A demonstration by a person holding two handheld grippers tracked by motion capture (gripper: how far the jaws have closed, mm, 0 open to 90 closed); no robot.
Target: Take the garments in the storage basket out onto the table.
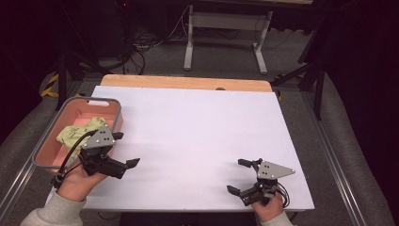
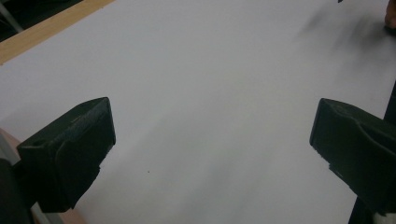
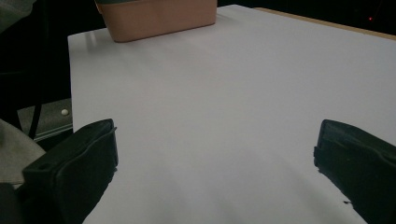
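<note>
A pink bin (image 1: pixel 49 141) with a grey rim stands at the table's left edge, with a yellow-green cloth (image 1: pixel 80 130) lying inside it. My left gripper (image 1: pixel 125 149) hovers just right of the bin's near corner, open, nothing between its jaws; its own view (image 2: pixel 212 140) looks over bare white tabletop. My right gripper (image 1: pixel 239 176) is near the front right of the table, open and empty. In the right gripper view (image 3: pixel 215 163) the jaws stand wide apart and the pink bin (image 3: pixel 159 18) sits far off at the top.
A white sheet (image 1: pixel 197 136) covers the table, with a wooden strip (image 1: pixel 186 83) along its far edge. Beyond the table stand a white desk frame (image 1: pixel 226 33), tripod legs and cables on the floor. A grey sleeve (image 1: pixel 51 212) enters at bottom left.
</note>
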